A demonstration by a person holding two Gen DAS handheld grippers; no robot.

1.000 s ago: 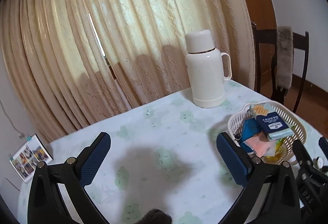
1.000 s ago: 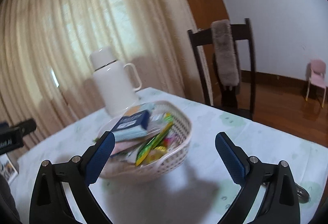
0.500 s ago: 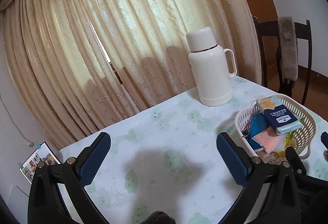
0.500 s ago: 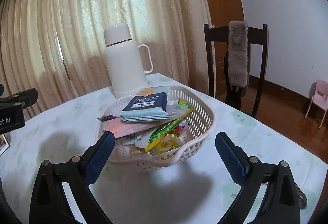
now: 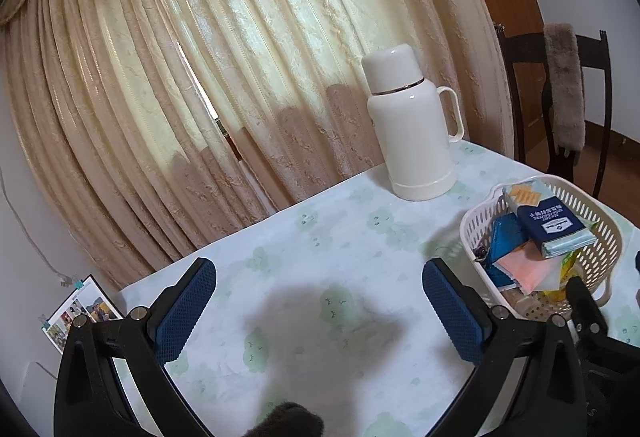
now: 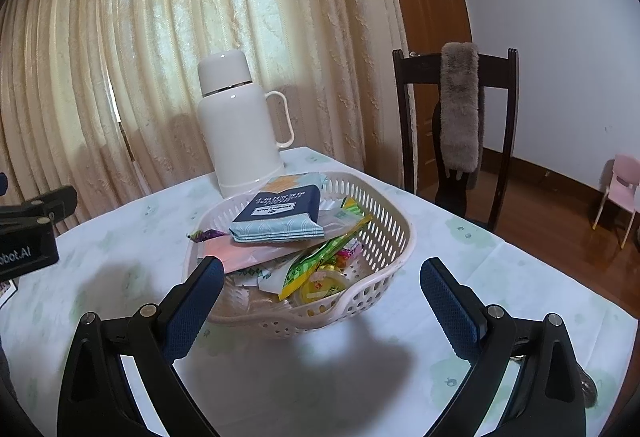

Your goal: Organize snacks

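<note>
**Loose, light packets piled in a basket: take the top one by its edges**

On the left, the left tongs (image 5: pixel 319 301) hang with jaws spread wide and nothing between them, above a bare stretch of the worktop (image 5: pixel 320 237) with its pale green-printed cloth. Moving right, a white thermos jug (image 6: pixel 240 125) stands upright behind the white perforated basket (image 6: pixel 384 237), close to its far rim. The snacks sit heaped inside that basket, which lies directly ahead of the right tongs (image 6: pixel 322 297); these too are fully open and hold nothing.

The navy-and-pale-blue packet (image 6: pixel 280 217) lies flat on top of the heap and looks like soft film wrapping: probably light, pliable and a bit slick. Pinching across its short width near one end should hold better than squeezing the puffed middle. Below it lie a flat pink packet (image 6: pixel 236 253) and a long green-and-yellow wrapper (image 6: pixel 320 261) leaning toward the near rim; both likely crinkle and slide, and lifting one may drag its neighbours. The basket itself seems light plastic and could shift if nudged. Further right stands a dark chair (image 6: pixel 456 125) draped with grey fur.
</note>
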